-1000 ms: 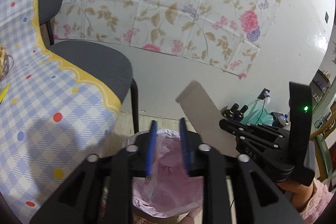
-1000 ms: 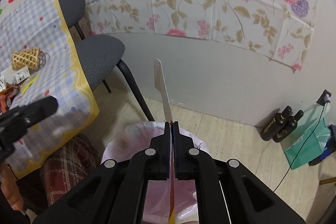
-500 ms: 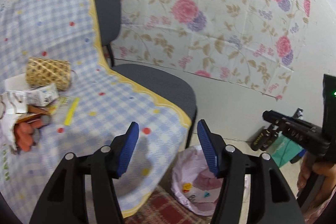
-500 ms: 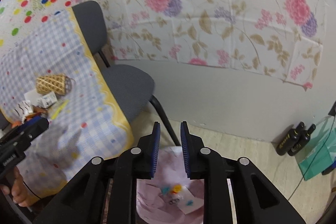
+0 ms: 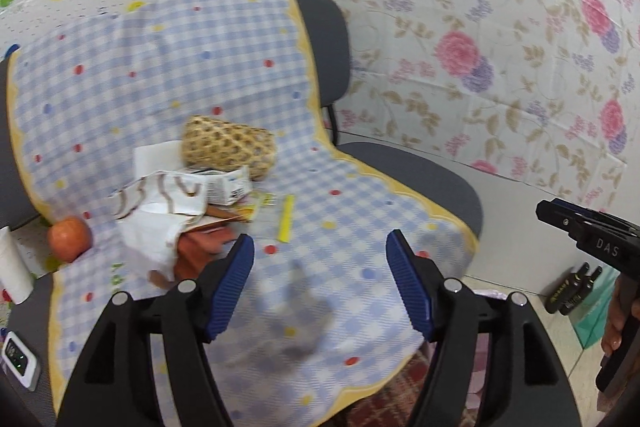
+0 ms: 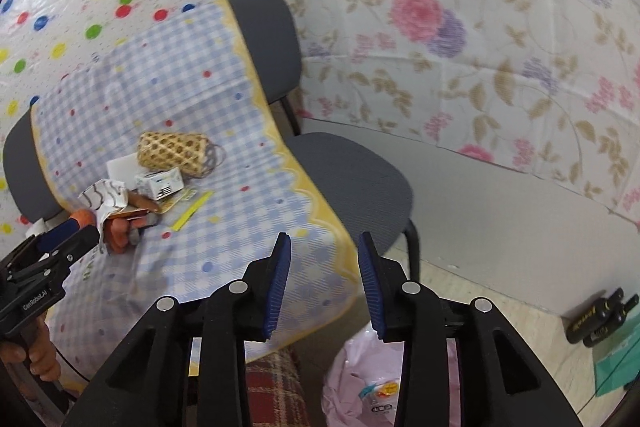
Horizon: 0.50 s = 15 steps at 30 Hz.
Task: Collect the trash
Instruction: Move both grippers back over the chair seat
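My left gripper (image 5: pixel 320 259) is open and empty above the checked tablecloth (image 5: pixel 320 307). Ahead of it lies a trash pile: a crumpled white and brown wrapper (image 5: pixel 160 203), a small white carton (image 5: pixel 226 187), an orange item (image 5: pixel 204 247) and a yellow strip (image 5: pixel 286 217). My right gripper (image 6: pixel 324 275) is open and empty, to the right of the table edge, above the pink-lined trash bin (image 6: pixel 368 387). The pile also shows in the right wrist view, with the wrapper (image 6: pixel 104 197) and the yellow strip (image 6: pixel 192 211). The left gripper body (image 6: pixel 44 267) shows at that view's left edge.
A woven basket (image 5: pixel 230 147) lies on its side behind the pile. An orange fruit (image 5: pixel 70 239) and a white tube (image 5: pixel 14 267) sit at the table's left. A grey chair (image 6: pixel 344 183) stands beside the table. Dark bottles (image 6: pixel 596 319) stand on the floor by the wall.
The right gripper let go of a flat strip over the bin and opened. The left gripper opened wider. Both swung from the bin up and left toward the table.
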{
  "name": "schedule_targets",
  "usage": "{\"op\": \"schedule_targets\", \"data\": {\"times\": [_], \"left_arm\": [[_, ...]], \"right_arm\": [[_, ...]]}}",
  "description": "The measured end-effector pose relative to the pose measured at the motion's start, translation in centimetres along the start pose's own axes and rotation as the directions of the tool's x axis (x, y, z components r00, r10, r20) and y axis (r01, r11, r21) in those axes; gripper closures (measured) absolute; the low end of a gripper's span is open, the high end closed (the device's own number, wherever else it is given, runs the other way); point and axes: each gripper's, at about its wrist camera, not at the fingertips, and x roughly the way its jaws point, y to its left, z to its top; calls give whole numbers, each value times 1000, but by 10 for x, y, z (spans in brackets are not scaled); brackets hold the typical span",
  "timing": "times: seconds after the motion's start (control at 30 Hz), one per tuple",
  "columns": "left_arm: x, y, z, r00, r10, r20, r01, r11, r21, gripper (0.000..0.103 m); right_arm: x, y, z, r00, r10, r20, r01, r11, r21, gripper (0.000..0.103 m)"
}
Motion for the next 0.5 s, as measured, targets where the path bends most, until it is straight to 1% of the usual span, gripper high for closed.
{"op": "schedule_targets", "data": {"times": [0.17,0.27,0.37,0.5], "left_arm": [[-10,34,0,996,87,0,-87,996,-34,35],[-13,51,-1,993,122,-3,-122,990,-64,35],[-16,70,-2,988,157,-13,-157,984,-89,34],[-16,93,-3,976,214,-23,-216,970,-109,34]], "right_arm": [[13,32,9,998,59,-16,-60,996,-70,66],[20,52,15,995,99,-23,-101,988,-114,66],[26,69,19,991,132,-30,-135,980,-149,66],[40,94,27,984,171,-41,-176,966,-189,66]]}}
